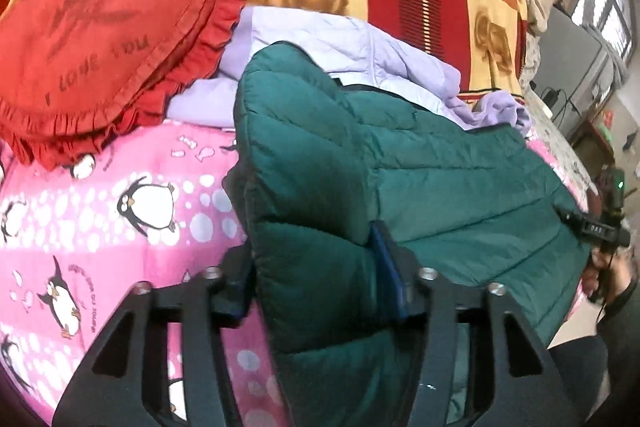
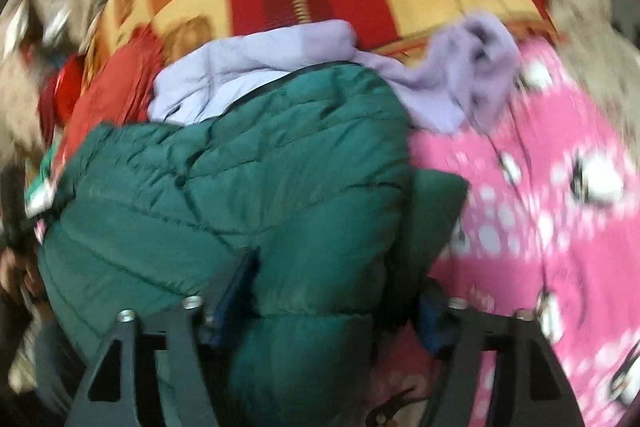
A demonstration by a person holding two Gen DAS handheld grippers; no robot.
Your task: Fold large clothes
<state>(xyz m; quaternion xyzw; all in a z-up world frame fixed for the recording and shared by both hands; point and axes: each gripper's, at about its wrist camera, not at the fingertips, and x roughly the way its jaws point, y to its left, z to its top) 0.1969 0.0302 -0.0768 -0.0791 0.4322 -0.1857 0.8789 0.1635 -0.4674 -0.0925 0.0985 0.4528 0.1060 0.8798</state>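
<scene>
both grippers carrying the green jacket's near edge over

the green puffer jacket (image 1: 420,167) lies on the pink penguin blanket (image 1: 120,227), its far end overlapping a lilac garment (image 1: 340,43). the left gripper (image 1: 316,287) has its jaws closed partway around a thick puffed fold of the jacket's near edge, the padding bulging between the fingers. the right gripper (image 2: 336,303) pinches another bulge of the same edge in the same way; its view is blurred, so finer detail is lost.

to do this fold well, i judge both grippers should travel together, level, toward the jacket's far end, keeping the edge taut between them so the padding doesn't slump or twist, and release only once the edges line up.

the lilac garment lies partly under the jacket's far end and could get dragged or bunched. a red frilled cushion (image 1: 108,35) sits beyond the jacket's left side, near enough to crowd the landing spot.
</scene>
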